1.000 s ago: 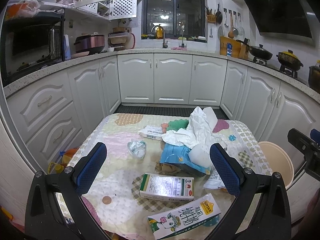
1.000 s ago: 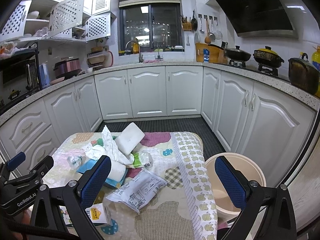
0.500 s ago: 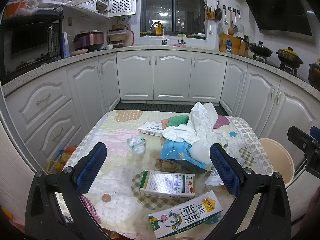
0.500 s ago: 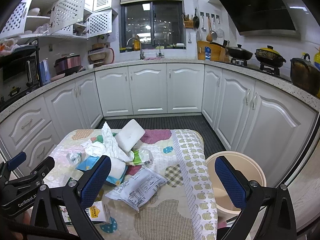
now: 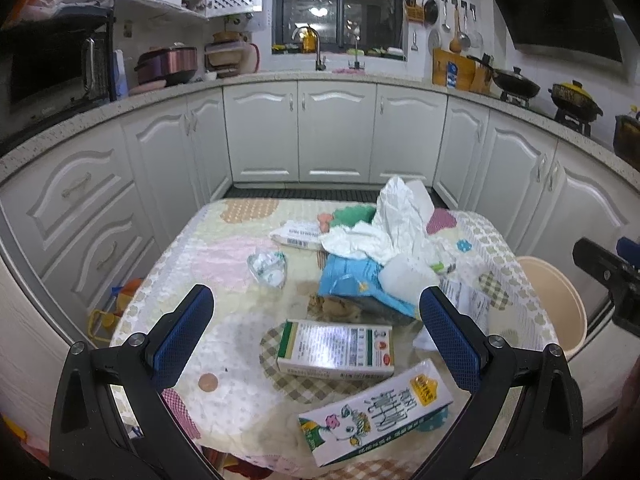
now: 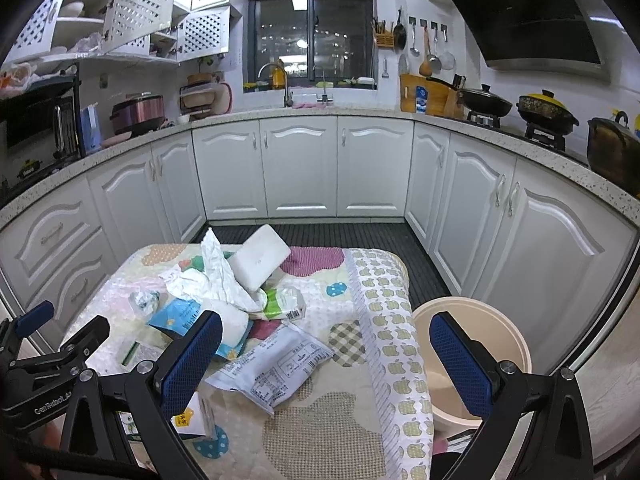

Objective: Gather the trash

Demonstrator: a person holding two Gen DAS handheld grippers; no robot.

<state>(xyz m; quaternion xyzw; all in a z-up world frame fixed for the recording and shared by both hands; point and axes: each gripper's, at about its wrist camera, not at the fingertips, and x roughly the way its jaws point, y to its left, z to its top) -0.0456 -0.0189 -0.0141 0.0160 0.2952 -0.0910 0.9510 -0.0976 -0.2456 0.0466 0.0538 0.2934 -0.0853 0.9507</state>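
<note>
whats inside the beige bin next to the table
The beige bin shows only bare inner wall in the right wrist view; no trash is visible. Its bottom is hidden behind the table edge and the right tongs.

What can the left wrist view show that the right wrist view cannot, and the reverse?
Only the left wrist view shows the whole green and white box and the full milk carton. Only the right wrist view shows the full bucket and its inside. Both show the crumpled white paper, the blue packet and open, empty grippers: left gripper, right gripper.
</note>
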